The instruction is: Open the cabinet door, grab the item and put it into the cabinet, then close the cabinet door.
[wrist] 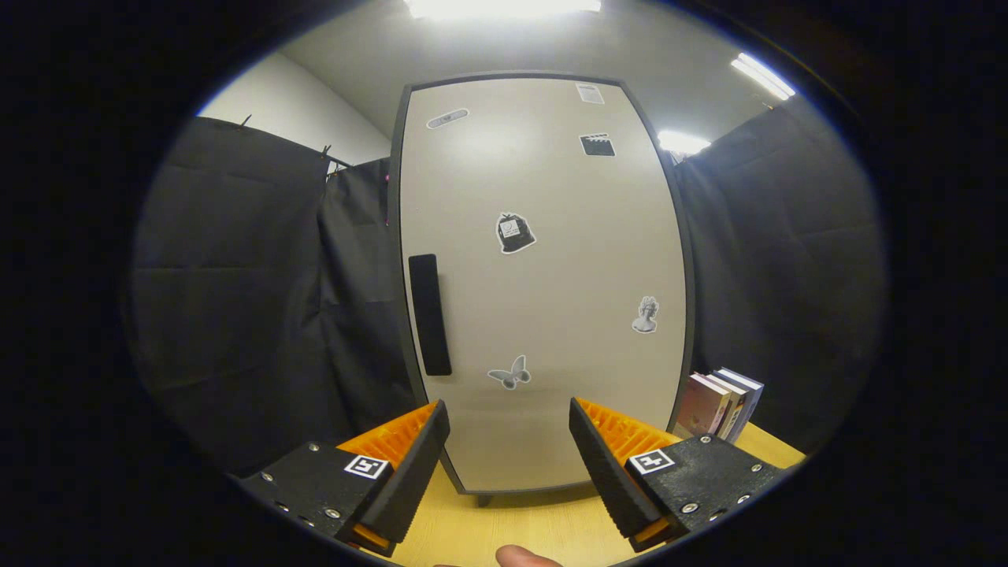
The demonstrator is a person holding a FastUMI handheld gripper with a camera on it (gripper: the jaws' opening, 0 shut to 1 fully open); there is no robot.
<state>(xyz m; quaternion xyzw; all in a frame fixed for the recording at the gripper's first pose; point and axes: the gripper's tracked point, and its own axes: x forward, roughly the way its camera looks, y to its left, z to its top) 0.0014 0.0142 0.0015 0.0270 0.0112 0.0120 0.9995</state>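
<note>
the gripper (pixel 509 441) has its fingers spread wide with nothing between them, held just above the wooden table (pixel 504 524). straight ahead of the fingers stands the cabinet (pixel 543 276), its pale door (pixel 551 378) closed and dotted with small stickers. the dark vertical handle (pixel 429 315) sits on the cabinet's left side, beyond and a little above the left finger. a short row of books (pixel 720 403) stands upright on the table just beside the cabinet's lower right corner, beyond the right finger. a fingertip (pixel 526 557) shows on the table close below the gripper, in front of the cabinet
</note>
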